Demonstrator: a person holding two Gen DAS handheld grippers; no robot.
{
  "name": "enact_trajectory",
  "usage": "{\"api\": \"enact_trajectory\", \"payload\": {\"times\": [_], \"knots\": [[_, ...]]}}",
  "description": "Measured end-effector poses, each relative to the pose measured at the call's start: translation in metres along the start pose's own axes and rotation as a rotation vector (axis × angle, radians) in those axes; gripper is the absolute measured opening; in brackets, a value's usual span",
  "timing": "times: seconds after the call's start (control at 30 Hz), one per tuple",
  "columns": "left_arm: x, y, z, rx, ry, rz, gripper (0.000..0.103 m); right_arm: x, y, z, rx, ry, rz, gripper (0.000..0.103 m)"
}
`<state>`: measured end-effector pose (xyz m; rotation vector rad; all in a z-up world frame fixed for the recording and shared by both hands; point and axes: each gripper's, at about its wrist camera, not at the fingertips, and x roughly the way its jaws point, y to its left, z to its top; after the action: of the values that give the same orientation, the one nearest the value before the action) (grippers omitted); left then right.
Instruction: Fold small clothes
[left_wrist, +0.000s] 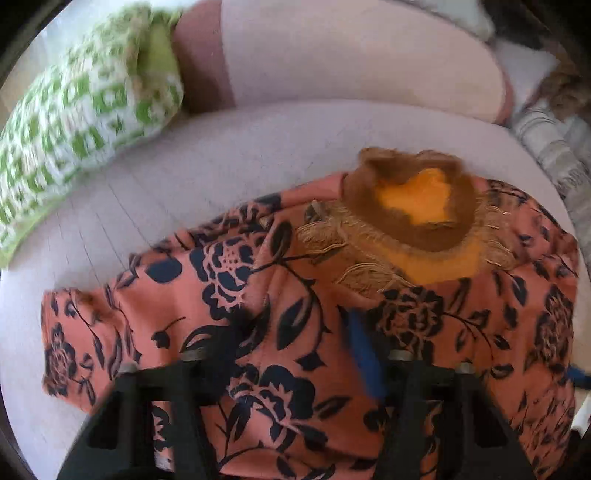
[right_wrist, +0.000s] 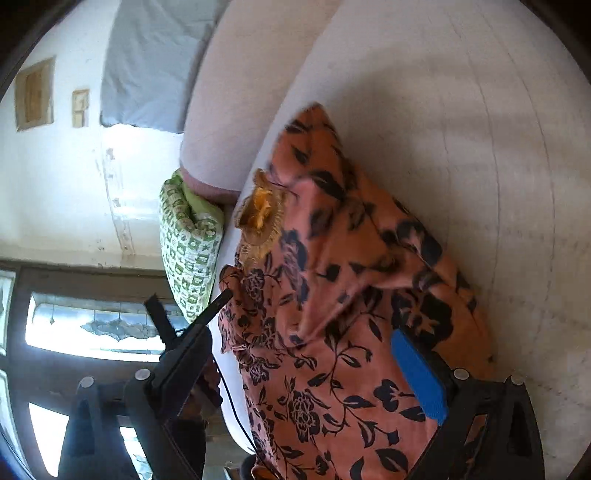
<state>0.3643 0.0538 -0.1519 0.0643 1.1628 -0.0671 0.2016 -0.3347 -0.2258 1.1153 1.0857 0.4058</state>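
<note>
Plainly, both tongs stand wide with nothing pinched: the left gripper (left_wrist: 293, 325) straddles the floral top (left_wrist: 295, 387), and the right gripper (right_wrist: 314, 314) spans a rumpled fold of it. The top lies on the pale cushion (left_wrist: 221, 155), with its fringed neckline (left_wrist: 424, 221) at one o'clock from the left tongs and the green pillow (left_wrist: 74, 110) at ten. Better to pinch one layer at an edge, lift low, and flatten the bunch before folding.
</note>
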Motion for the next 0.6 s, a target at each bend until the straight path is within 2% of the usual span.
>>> {"api": "enact_trajectory", "payload": {"times": [0.03, 0.07, 0.1, 0.13, 0.17, 0.2, 0.27, 0.3, 0.33, 0.4, 0.47, 0.53, 0.6], "knots": [[-0.002, 0.002, 0.002, -0.016, -0.002, 0.003, 0.012, -0.001, -0.004, 0.000, 0.025, -0.004, 0.004, 0.099], [-0.014, 0.006, 0.000, -0.044, -0.053, -0.012, 0.012, 0.006, -0.009, 0.000, 0.053, -0.002, 0.009, 0.099], [-0.033, 0.012, -0.004, -0.075, -0.140, -0.012, 0.011, 0.003, -0.013, 0.001, 0.067, -0.002, 0.007, 0.099], [-0.059, 0.022, -0.015, -0.118, -0.260, 0.008, 0.011, 0.006, -0.014, 0.001, 0.076, -0.007, 0.000, 0.099], [-0.076, 0.032, -0.027, -0.165, -0.345, 0.037, 0.011, 0.009, -0.012, 0.002, 0.074, -0.015, -0.003, 0.100], [-0.084, 0.044, -0.040, -0.215, -0.388, 0.063, 0.011, 0.007, -0.013, 0.002, 0.069, -0.025, 0.008, 0.100], [-0.067, 0.064, -0.058, -0.269, -0.315, 0.039, 0.011, -0.004, -0.014, 0.008, 0.068, -0.077, 0.029, 0.100], [-0.048, 0.069, -0.067, -0.269, -0.244, 0.017, 0.012, -0.006, -0.016, 0.010, 0.076, -0.101, 0.017, 0.100], [-0.041, 0.068, -0.072, -0.243, -0.226, 0.024, 0.012, -0.005, -0.018, 0.012, 0.085, -0.112, 0.010, 0.099], [-0.038, 0.058, -0.078, -0.171, -0.241, 0.052, 0.013, -0.003, -0.019, 0.014, 0.091, -0.093, -0.008, 0.099], [-0.044, 0.052, -0.077, -0.146, -0.271, 0.045, 0.013, -0.003, -0.001, 0.011, 0.001, -0.073, -0.059, 0.100], [-0.048, 0.050, -0.075, -0.136, -0.282, 0.024, 0.013, -0.008, 0.016, 0.010, -0.086, -0.045, -0.065, 0.100], [-0.049, 0.047, -0.075, -0.118, -0.285, 0.027, 0.013, -0.014, 0.034, 0.016, -0.156, -0.066, -0.090, 0.100]]}}
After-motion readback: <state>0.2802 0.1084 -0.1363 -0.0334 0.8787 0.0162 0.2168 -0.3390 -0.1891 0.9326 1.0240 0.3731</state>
